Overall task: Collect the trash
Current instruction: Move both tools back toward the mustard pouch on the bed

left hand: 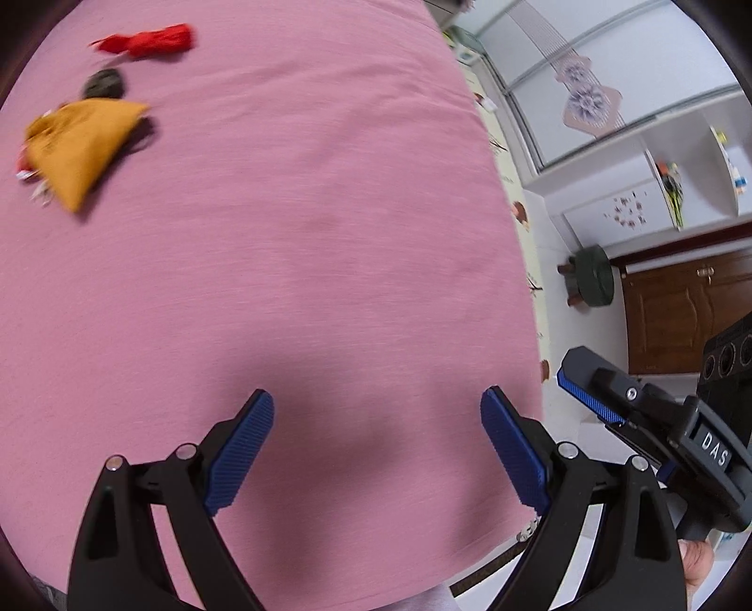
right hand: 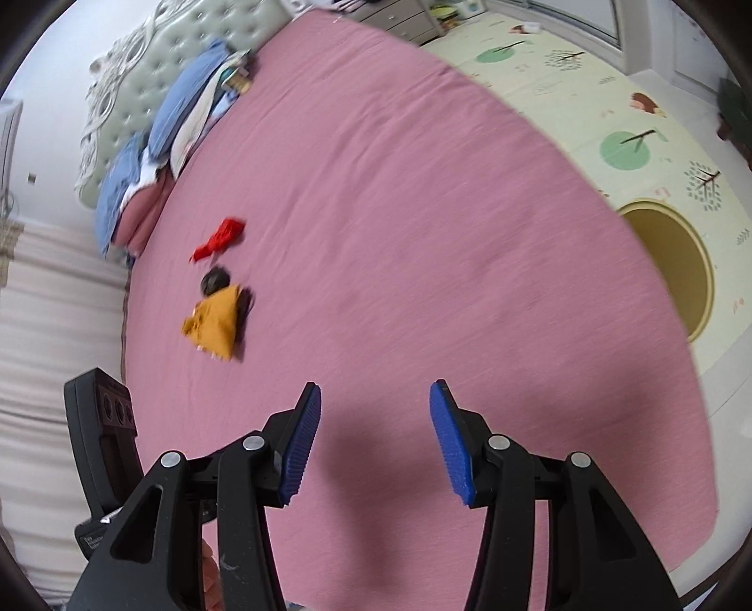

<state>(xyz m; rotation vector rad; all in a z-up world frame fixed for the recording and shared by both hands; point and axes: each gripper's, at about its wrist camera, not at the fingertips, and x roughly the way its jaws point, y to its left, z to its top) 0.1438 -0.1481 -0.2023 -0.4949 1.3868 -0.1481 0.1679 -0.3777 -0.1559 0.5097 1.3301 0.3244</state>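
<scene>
Three pieces of trash lie on a pink bed sheet: a red wrapper, a dark crumpled lump and an orange-yellow bag. They also show in the right wrist view as the red wrapper, the dark lump and the orange bag. My left gripper is open and empty, well short of the trash. My right gripper is open and empty above the sheet; it also shows in the left wrist view beside the bed.
Pillows and a padded headboard are at the bed's far end. A patterned play mat lies on the floor to the right. A green stool, white cupboards and a brown cabinet stand beyond the bed edge.
</scene>
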